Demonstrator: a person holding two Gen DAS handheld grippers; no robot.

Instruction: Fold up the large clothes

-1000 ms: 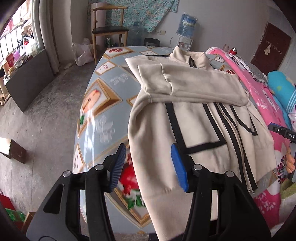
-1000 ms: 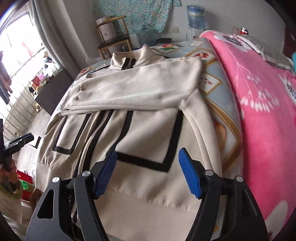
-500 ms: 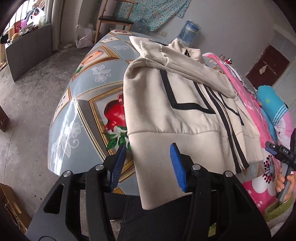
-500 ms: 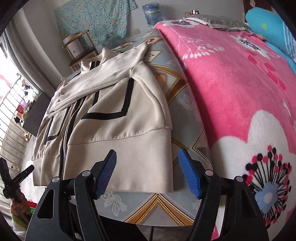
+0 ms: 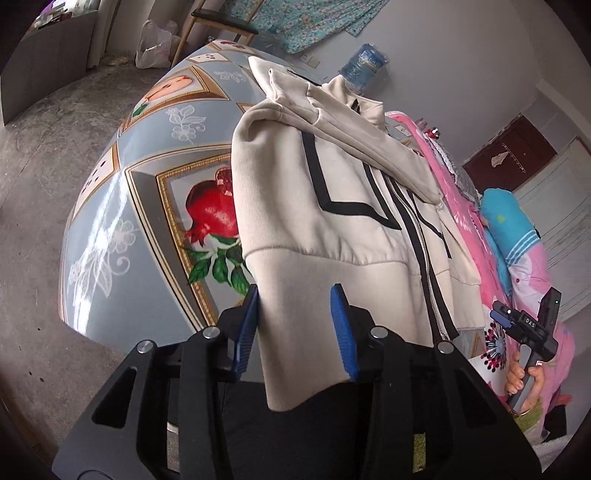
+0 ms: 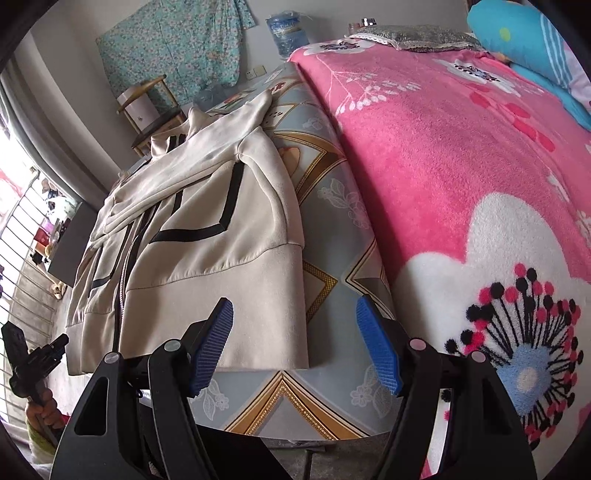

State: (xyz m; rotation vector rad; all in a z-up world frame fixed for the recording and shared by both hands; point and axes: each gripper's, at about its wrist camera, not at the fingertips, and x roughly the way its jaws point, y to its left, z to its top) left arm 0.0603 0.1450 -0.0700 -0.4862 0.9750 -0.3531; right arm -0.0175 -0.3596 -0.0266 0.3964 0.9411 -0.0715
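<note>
A cream zip jacket [image 5: 332, 221] with black stripes lies on a table [image 5: 147, 206] covered in a fruit-print cloth, its sleeves folded across the chest. The hem's left corner hangs off the near table edge between the blue pads of my left gripper [image 5: 295, 328], whose jaws are closing; the pads stand at either side of the cloth without a clear squeeze. In the right wrist view the jacket [image 6: 207, 240] ends at its right hem corner, and my right gripper [image 6: 295, 343] stands open just in front of it, left pad over the hem, nothing held.
A pink flowered blanket [image 6: 461, 166] covers the bed right of the table [image 6: 332, 258], with a blue pillow [image 5: 513, 229] behind. A wooden chair [image 5: 218, 22] and a water bottle [image 5: 364, 70] stand at the far wall. Bare concrete floor lies to the left.
Both grippers dropped from over the jacket's body to its near hem. The left jaws have narrowed around the hanging hem corner. The right jaws kept the same width.
</note>
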